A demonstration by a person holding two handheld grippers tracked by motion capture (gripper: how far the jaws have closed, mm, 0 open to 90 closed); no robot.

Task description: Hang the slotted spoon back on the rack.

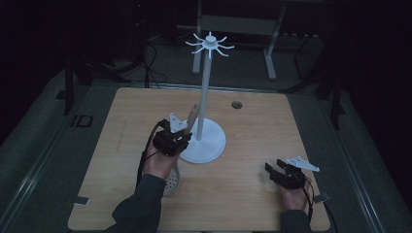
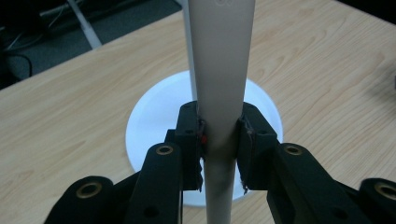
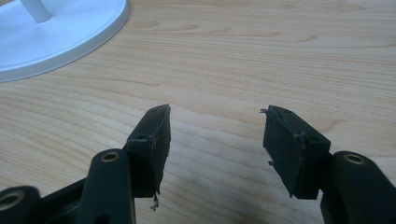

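A white stand (image 1: 206, 97) with a ring of hooks on top rises from a round base (image 2: 154, 121) at the middle of the wooden table (image 1: 252, 131). My left gripper (image 1: 180, 131) is shut on the pale handle (image 2: 224, 70) of a utensil, just left of the base. The handle tip (image 1: 193, 115) leans up toward the pole, and the perforated white head (image 1: 171, 183) hangs below the hand. In the left gripper view both pads press the handle at the gripper (image 2: 222, 126). My right gripper (image 1: 273, 174) rests open near the table's front right, its gripper (image 3: 215, 135) holding nothing.
A small round hole (image 1: 236, 104) sits in the tabletop behind the stand. The stand's base (image 3: 60, 37) lies to the far left in the right gripper view. A grey metal frame (image 1: 269, 43) stands on the dark floor beyond the table. A tape tab (image 1: 80, 200) marks the front left corner.
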